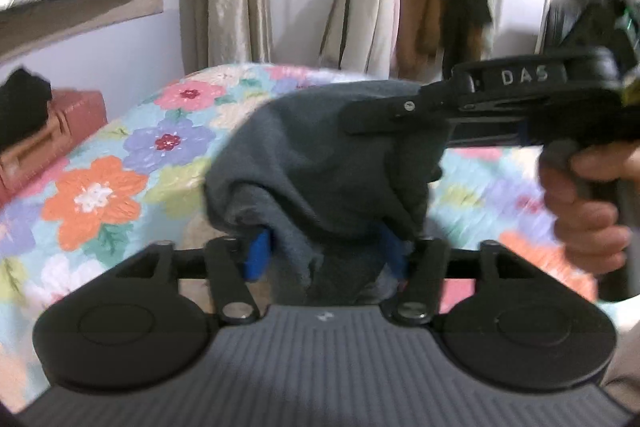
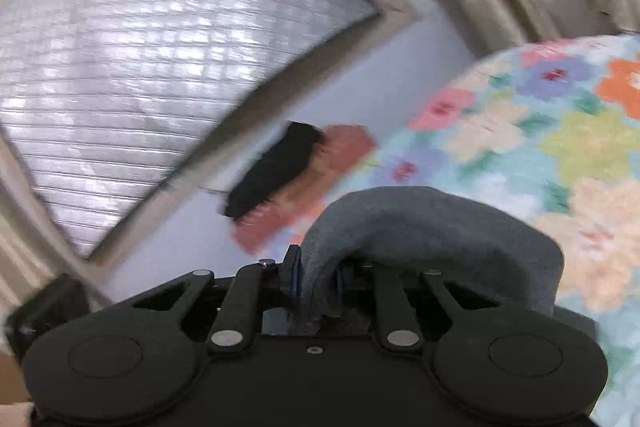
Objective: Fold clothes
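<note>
Flowered bedspread (image 1: 96, 195) underneath, grey garment (image 1: 320, 155) held up over it. Left gripper (image 1: 324, 251) spread, cloth loose between. Right gripper (image 2: 316, 279) pinching a fold. Risk: unsupported side sagging, spoiling the fold.

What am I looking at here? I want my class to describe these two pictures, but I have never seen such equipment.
A person holds a hand-operated gripper in each hand; no robot arm is involved. Each picture comes from a camera on one gripper, looking along its fingers. In the left one, the left gripper stands open, with dark grey clothing draped between its blue pads. The right gripper, with the hand on its handle, pinches the same cloth. The right picture shows that grip close up. Below lies a floral bedspread.
</note>
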`<action>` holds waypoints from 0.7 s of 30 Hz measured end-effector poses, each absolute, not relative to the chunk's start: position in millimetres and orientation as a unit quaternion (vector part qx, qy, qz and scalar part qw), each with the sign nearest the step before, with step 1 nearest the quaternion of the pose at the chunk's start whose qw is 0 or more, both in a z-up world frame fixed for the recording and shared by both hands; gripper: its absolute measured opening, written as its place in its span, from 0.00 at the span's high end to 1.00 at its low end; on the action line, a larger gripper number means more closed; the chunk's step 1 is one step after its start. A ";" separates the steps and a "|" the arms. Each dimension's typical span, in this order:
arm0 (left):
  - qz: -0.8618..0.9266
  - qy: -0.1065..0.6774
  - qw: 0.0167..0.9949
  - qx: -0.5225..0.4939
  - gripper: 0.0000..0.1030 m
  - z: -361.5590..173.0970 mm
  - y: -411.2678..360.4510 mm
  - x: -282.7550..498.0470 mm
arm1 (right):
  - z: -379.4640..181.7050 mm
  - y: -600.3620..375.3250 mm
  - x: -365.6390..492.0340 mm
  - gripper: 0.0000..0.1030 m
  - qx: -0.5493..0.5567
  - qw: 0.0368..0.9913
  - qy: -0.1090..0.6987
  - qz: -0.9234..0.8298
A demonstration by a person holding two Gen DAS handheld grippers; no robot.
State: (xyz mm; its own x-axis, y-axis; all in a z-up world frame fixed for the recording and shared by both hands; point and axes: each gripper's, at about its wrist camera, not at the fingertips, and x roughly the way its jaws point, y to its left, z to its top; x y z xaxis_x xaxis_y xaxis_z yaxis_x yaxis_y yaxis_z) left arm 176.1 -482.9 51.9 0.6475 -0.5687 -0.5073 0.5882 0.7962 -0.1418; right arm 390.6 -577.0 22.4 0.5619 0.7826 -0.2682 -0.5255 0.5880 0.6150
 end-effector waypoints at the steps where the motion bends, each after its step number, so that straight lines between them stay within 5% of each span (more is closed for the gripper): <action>1: -0.321 0.277 0.905 0.012 0.42 54.7 -481.2 176.3 | 25.5 -574.3 391.7 0.81 0.236 0.851 0.268 0.384; 21: -0.212 0.288 0.927 0.111 0.35 74.9 -502.0 162.2 | -8.0 -578.3 395.4 0.72 0.262 0.832 0.363 0.326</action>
